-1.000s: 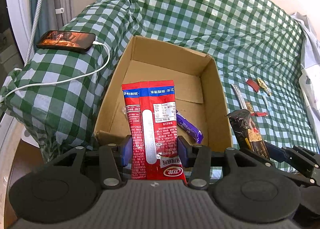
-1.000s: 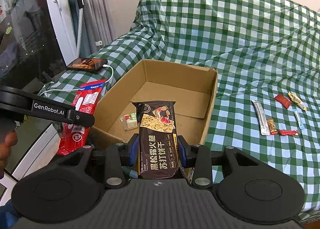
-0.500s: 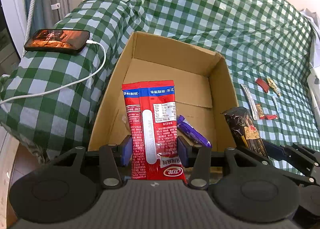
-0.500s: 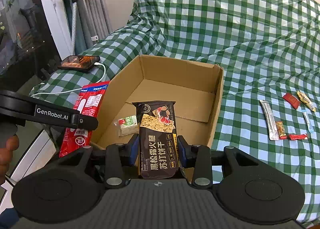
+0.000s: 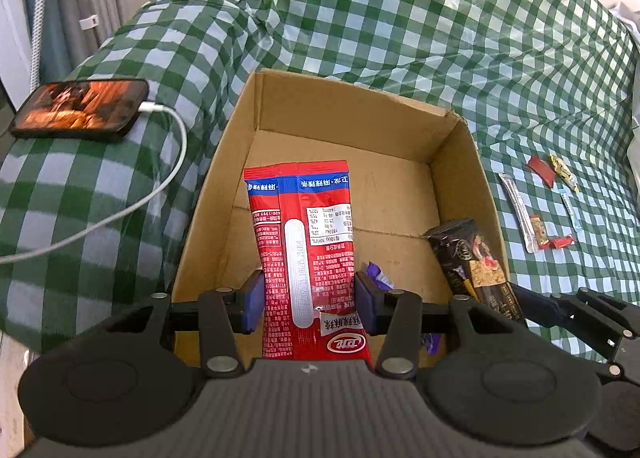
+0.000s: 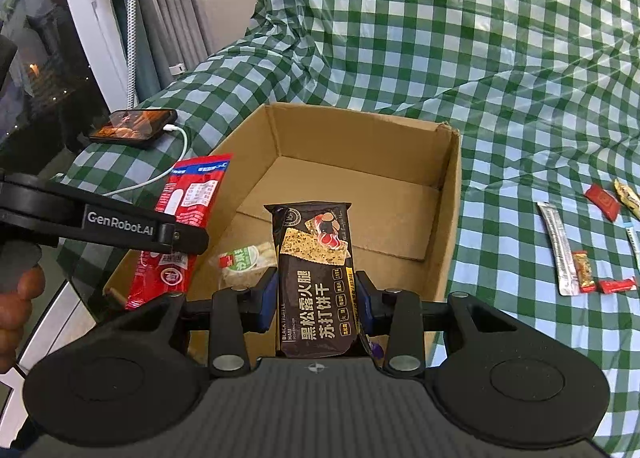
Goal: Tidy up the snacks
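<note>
Two grippers have moved forward over the box point(image 5: 460, 153): left gripper point(image 5: 309, 300) clamps a red packet point(image 5: 308, 242), right gripper point(image 6: 316, 300) a black cracker pack point(image 6: 314, 270). Both packs now hang above the box, apparently ready to drop.

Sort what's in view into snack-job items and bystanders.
Job: red packet in left gripper; black cracker packet in right gripper; cardboard box; loose snacks on the cloth.
Bystanders: phone, charging cable.

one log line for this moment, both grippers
left gripper: shut on red packet | right gripper: shut on black cracker pack | both over cardboard box
</note>
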The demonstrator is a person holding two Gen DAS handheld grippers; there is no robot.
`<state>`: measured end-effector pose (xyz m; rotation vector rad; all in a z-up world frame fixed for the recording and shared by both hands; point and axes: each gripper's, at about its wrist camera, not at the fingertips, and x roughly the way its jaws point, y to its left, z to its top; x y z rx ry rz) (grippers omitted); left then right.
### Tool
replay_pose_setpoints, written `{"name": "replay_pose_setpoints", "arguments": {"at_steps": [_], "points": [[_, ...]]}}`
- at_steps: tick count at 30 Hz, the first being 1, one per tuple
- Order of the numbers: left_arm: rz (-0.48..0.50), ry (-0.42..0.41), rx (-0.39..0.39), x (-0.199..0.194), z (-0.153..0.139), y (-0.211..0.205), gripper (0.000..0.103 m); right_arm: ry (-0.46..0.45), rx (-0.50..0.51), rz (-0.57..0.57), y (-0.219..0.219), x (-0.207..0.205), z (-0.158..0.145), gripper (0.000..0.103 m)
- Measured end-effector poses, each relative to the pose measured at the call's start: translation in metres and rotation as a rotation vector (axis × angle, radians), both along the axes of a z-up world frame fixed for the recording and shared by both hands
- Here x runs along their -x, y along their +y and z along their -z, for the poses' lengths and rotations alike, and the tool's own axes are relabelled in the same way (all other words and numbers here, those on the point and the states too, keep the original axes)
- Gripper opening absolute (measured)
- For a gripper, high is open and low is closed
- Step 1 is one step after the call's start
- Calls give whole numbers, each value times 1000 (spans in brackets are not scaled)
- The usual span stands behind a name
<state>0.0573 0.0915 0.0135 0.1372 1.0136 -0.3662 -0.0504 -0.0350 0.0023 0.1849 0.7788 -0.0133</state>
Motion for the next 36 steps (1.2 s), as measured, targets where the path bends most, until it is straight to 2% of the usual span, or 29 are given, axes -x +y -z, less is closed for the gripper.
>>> {"name": "replay_pose_setpoints", "arguments": {"at_steps": [15,16,18,19,20,21,22,28,36], "points": [[3,41,-77,-37,37,-16,52,49,0,20,-14,-44,34,41],[8,44,-81,-39,39,-18,54,54,-3,23,-15,-46,37,41],[28,41,-84,-41,41,-20,74,59,-13,27,-17,-49,41,43],[33,38,-89,-41,41,-21,98,56,-24,29,-19,-50,42,46],[18,20,-95,-41,39,-21,103,47,-34,38,-20,-51,43,60],[3,-6,-95,-39,38,-20,103,42,-41,53,-22,-51,42,76],[1,-21,-102,-38,36,-19,103,38,-41,70,-23,-50,41,81],[7,12,-142,-30,38,-15,103,41,-27,95,-23,-36,35,87],[-7,13,-162,2,21,-2,103,35,-59,111,-12,-3,14,91]]}}
